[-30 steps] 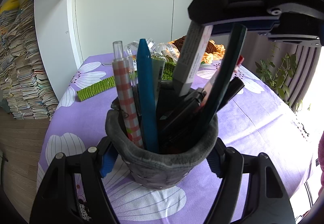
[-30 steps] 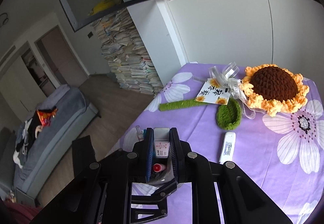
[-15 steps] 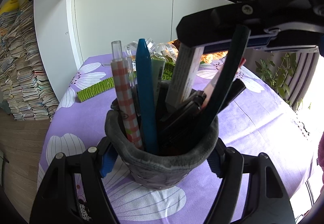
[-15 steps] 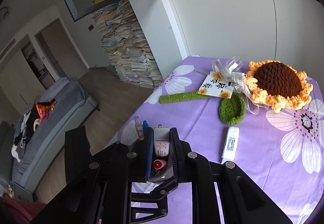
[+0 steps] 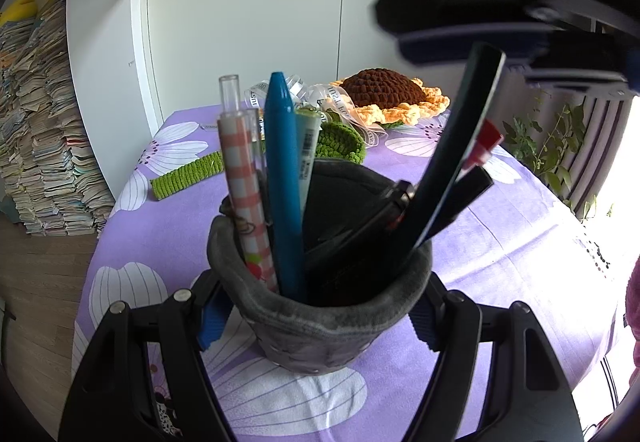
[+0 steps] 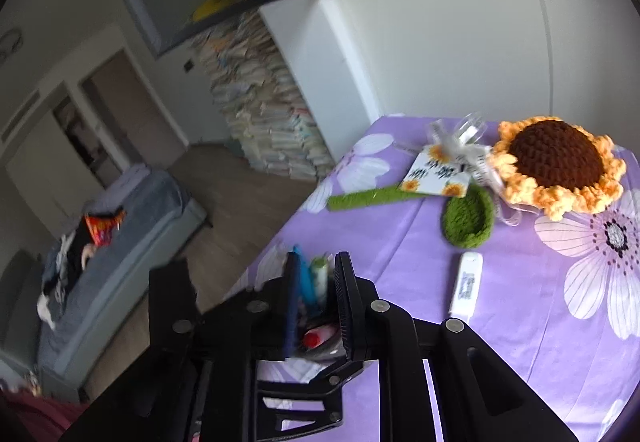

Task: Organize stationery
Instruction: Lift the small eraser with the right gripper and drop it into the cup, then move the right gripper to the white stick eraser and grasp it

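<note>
Left hand-held gripper (image 5: pixel 318 318) clamped around the pen cup (image 5: pixel 320 306); right hand-held gripper (image 6: pixel 318 302) empty, parted, above it.

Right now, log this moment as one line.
left gripper: clamps grey pen cup | right gripper: above cup, jaws apart, empty | white USB stick: on tablecloth
</note>
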The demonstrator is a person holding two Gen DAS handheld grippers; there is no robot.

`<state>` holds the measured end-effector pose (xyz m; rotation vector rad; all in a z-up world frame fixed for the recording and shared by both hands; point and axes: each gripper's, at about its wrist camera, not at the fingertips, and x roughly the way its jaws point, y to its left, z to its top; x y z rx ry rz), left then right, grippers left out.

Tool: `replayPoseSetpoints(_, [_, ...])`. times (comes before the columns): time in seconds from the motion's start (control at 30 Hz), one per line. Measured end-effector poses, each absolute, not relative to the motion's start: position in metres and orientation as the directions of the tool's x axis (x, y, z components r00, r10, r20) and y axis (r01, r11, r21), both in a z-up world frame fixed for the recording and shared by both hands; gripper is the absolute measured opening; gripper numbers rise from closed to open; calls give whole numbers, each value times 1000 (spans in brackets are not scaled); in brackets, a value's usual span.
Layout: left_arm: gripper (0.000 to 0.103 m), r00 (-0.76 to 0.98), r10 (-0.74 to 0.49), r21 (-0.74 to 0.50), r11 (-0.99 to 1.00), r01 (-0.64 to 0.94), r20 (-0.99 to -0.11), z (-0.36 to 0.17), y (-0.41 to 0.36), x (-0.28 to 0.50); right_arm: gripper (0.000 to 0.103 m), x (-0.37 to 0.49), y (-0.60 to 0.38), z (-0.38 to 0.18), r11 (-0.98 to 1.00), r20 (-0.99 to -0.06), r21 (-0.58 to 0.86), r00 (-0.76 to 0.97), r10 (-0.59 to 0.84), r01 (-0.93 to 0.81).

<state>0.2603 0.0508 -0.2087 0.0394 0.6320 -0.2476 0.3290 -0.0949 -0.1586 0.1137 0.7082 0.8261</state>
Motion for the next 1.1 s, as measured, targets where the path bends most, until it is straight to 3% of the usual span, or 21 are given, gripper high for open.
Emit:
replayPoseSetpoints(0.1, [73, 778, -217, -39, 970, 241, -589, -209, 51, 260, 17, 348, -116, -158, 780, -549, 346, 562, 619, -522])
replayPoseSetpoints(0.17, [73, 778, -217, -39, 970, 241, -589, -209, 51, 260, 17, 370, -125, -169, 854, -623, 292, 592, 511, -431])
replayPoseSetpoints(0.4, [73, 779, -214, -36, 970, 240, -589, -209, 50, 260, 20, 433, -127, -236, 895, -824, 295, 385, 416, -336])
replayPoseSetpoints(0.47, [73, 779, -213, -34, 970, 239, -590, -209, 50, 260, 38, 438, -121, -243, 903, -841, 263, 378, 388, -341])
replayPoseSetpoints(0.57, [73, 779, -213, -34, 970, 239, -590, -209, 50, 260, 51, 444, -114, -244, 901, -837, 253, 387, 387, -353])
replayPoseSetpoints(0.8, [73, 779, -211, -32, 970, 239, -590, -209, 50, 260, 51, 455, -83, -248, 901, -862, 165, 385, 330, -402])
replayPoseSetpoints(0.83, [73, 779, -212, -34, 971, 239, -590, -209, 50, 260, 49, 458, -80, -250, 903, -869, 147, 384, 313, -405])
replayPoseSetpoints(0.9, [73, 779, -212, -33, 971, 239, -590, -209, 50, 260, 28, 463, -77, -256, 909, -876, 122, 388, 287, -398])
replayPoseSetpoints(1.1, [73, 779, -215, -39, 970, 239, -589, -208, 52, 260, 27, 445, -98, -242, 912, -836, 159, 440, 328, -378])
